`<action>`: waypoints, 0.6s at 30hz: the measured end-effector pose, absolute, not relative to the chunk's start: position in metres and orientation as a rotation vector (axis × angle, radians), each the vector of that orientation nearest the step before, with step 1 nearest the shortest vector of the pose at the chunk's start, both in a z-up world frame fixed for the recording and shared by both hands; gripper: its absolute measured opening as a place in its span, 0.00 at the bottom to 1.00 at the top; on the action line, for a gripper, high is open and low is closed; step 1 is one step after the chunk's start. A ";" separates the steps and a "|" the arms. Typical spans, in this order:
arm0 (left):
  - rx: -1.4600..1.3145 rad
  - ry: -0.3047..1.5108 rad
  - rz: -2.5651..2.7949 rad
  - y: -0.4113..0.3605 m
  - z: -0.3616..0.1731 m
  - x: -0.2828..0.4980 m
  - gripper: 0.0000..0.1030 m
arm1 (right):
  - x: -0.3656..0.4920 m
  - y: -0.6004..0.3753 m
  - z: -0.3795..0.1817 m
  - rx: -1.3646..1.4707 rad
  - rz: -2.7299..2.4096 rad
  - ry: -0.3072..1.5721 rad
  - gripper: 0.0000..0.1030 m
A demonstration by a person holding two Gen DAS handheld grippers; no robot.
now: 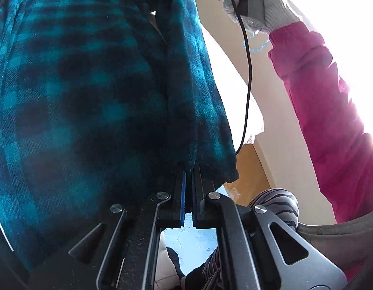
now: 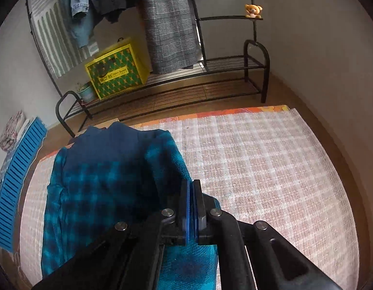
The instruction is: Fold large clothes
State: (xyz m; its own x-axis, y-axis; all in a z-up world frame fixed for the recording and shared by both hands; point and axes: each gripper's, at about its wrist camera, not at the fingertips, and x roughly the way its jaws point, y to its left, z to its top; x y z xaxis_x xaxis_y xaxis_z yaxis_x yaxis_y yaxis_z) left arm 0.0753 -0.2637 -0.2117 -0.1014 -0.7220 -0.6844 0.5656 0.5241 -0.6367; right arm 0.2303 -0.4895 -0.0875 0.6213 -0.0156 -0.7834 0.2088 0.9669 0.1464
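Observation:
A teal and black plaid shirt [image 1: 85, 101] hangs in front of the left wrist view and fills its left half. My left gripper [image 1: 190, 169] is shut on the shirt's lower edge. In the right wrist view the same shirt [image 2: 97, 183] drapes down to a pink checked mat [image 2: 259, 164]. My right gripper [image 2: 191, 186] is shut on a fold of it, held above the mat. The gloved hand holding the right gripper [image 1: 256, 0] shows at the top of the left wrist view, with a pink sleeve [image 1: 331, 111].
A black metal clothes rack [image 2: 210, 72] with hanging garments stands against the far wall, a yellow-green box [image 2: 116, 70] on its lower shelf and a small teddy bear [image 2: 253, 10] higher up. A blue slatted panel [image 2: 17, 181] lies to the left of the mat. A black cable [image 1: 247, 72] hangs from the right hand.

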 end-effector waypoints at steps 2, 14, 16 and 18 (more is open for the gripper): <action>-0.159 1.277 -1.089 -0.259 -0.214 0.075 0.00 | 0.244 -0.457 -0.088 0.158 -0.086 0.906 0.00; -0.149 1.289 -1.057 -0.245 -0.224 0.073 0.00 | 0.301 -0.352 -0.207 0.034 0.076 1.138 0.02; -0.154 1.290 -1.050 -0.243 -0.223 0.075 0.00 | 0.295 -0.360 -0.207 0.077 0.084 1.156 0.07; -0.154 1.280 -1.047 -0.243 -0.220 0.073 0.00 | 0.278 -0.377 -0.183 0.145 0.118 1.110 0.22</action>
